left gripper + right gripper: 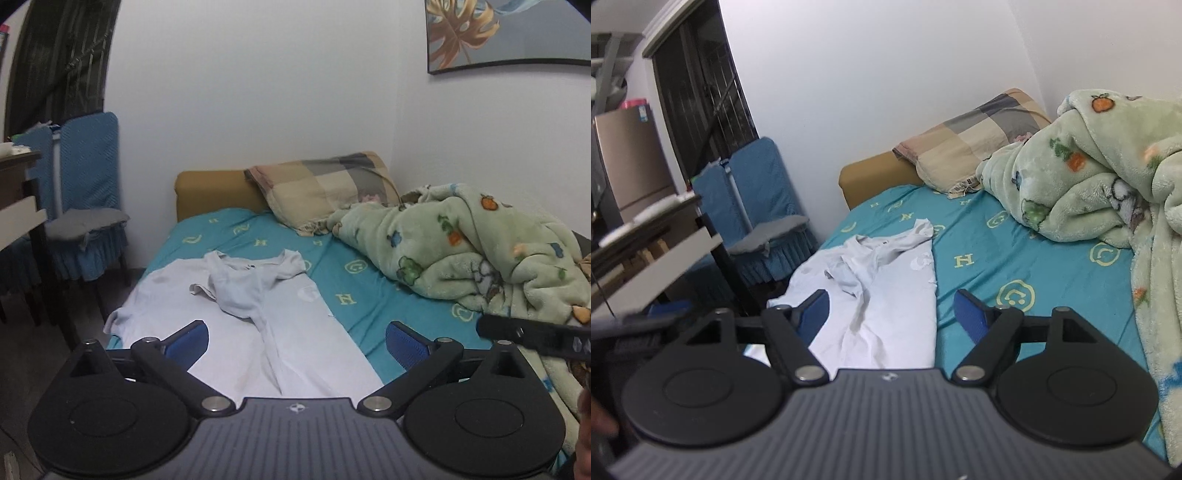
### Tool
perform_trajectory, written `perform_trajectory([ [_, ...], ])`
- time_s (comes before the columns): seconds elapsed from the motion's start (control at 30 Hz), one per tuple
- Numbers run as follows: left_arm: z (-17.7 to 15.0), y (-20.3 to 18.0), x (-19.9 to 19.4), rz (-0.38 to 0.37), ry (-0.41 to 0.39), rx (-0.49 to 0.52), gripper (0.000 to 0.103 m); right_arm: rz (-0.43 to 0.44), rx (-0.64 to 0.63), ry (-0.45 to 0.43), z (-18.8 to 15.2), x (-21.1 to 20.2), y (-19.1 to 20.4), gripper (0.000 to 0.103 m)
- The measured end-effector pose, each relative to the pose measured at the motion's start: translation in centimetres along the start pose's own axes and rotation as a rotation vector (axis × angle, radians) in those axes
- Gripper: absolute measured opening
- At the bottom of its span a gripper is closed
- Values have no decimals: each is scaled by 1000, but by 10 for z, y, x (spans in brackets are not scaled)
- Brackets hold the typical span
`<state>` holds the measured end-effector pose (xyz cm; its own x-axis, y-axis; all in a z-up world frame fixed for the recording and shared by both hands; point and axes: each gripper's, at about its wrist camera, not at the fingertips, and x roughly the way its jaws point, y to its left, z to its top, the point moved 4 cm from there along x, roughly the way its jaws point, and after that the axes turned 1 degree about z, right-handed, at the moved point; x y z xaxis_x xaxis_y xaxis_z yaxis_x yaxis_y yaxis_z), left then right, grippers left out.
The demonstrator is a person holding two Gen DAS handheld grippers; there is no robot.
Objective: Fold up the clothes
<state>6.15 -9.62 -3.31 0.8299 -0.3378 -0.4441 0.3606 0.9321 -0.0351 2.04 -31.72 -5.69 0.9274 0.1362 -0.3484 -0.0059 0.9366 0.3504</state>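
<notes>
A white T-shirt (258, 325) lies spread on the teal bed sheet (369, 291), collar toward the far end, with one sleeve folded in over its chest. It also shows in the right wrist view (886, 295). My left gripper (297, 334) is open and empty, hovering above the shirt's lower part. My right gripper (891, 306) is open and empty, above the shirt's near right side. The right gripper's dark body shows at the right edge of the left wrist view.
A crumpled green fleece blanket (480, 251) fills the bed's right side (1108, 177). A checked pillow (325, 184) rests at the head. Blue-covered chairs (88, 206) and a table (646, 258) stand left of the bed.
</notes>
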Motion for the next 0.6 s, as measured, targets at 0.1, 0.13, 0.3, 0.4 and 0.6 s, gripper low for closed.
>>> perform_trajectory([
  [0.1, -3, 13, 23, -18, 38, -46, 103, 3, -2, 44, -1, 15, 1, 76],
  [0.13, -6, 19, 28, -20, 49, -61, 103, 9, -4, 67, -1, 22, 2, 76],
  [0.3, -22, 67, 43, 25, 70, -104, 103, 64, -14, 203, 2, 80, 15, 71],
  [0.4, -28, 99, 50, 31, 83, -143, 103, 83, -85, 272, 2, 132, 33, 67],
  [0.6, -34, 148, 69, 39, 79, -202, 103, 108, -271, 302, 3, 262, 76, 67],
])
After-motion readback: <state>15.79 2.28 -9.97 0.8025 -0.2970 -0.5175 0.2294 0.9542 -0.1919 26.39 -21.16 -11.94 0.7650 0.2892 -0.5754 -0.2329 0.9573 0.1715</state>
